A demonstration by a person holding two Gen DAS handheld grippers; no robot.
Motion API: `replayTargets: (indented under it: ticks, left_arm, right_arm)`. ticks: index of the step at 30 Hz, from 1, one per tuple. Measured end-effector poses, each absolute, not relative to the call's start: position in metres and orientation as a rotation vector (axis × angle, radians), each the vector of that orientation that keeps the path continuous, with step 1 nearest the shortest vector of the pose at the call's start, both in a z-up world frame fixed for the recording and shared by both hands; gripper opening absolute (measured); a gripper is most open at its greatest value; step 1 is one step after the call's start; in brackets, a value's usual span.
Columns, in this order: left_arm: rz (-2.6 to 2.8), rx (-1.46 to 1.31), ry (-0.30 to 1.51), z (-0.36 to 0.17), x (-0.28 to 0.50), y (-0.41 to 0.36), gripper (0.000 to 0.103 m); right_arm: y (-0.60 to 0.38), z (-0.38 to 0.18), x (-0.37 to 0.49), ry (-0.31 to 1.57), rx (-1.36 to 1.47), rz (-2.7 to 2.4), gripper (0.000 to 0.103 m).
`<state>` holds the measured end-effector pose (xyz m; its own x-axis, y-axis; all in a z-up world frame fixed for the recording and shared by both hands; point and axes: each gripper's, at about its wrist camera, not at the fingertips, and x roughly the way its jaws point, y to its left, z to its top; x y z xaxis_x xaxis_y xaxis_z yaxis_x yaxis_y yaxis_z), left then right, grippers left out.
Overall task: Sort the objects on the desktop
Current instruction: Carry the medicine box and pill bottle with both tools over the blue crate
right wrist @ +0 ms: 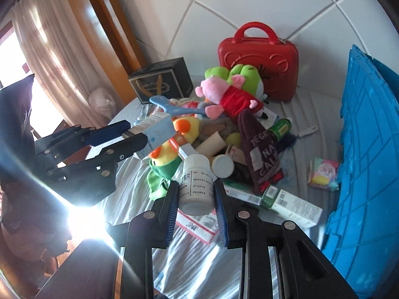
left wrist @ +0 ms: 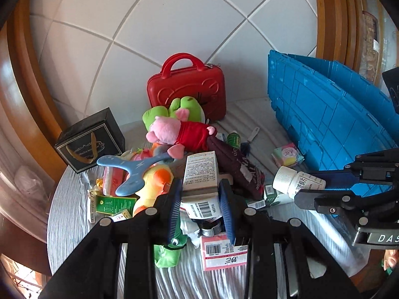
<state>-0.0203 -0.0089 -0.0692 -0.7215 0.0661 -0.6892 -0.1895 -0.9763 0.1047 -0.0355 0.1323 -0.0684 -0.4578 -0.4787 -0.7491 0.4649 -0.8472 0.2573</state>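
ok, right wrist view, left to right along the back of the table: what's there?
Black gift box → pink pig plush → red carry case → blue crate.

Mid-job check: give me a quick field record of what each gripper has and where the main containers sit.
left gripper: shut on a white printed carton box
right gripper: shut on a white plastic pill bottle with screw cap
both loads: held above the pile
pile: plush toys, boxes and bottles on a striped grey cloth
top of pile: pink pig plush in red shirt
blue plastic crate: at the right edge
red hard-shell handled case: upright against the tiled wall
black gift box: back left
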Motion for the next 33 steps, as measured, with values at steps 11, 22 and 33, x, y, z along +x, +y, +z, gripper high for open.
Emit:
replayTargets:
  ticks: [11,22,33]
  left_arm:
    - [2.739,-0.964,0.318,-0.015,-0.037,0.062,0.03]
    - [2.646,-0.812,0.369,0.027,-0.056,0.156,0.03]
    - [2.52,-0.749,0.405,0.041,-0.067,0.25,0.03]
  right_arm:
    - [0.197,-0.022,-0.035,-0.125,1.085,-2.374,0.028]
    - [0.281,0.015,-0.037,-0.221,1.015,-2.508,0.028]
    - [0.381,0.026,-0.039,-0.332,1.012,-2.661,0.028]
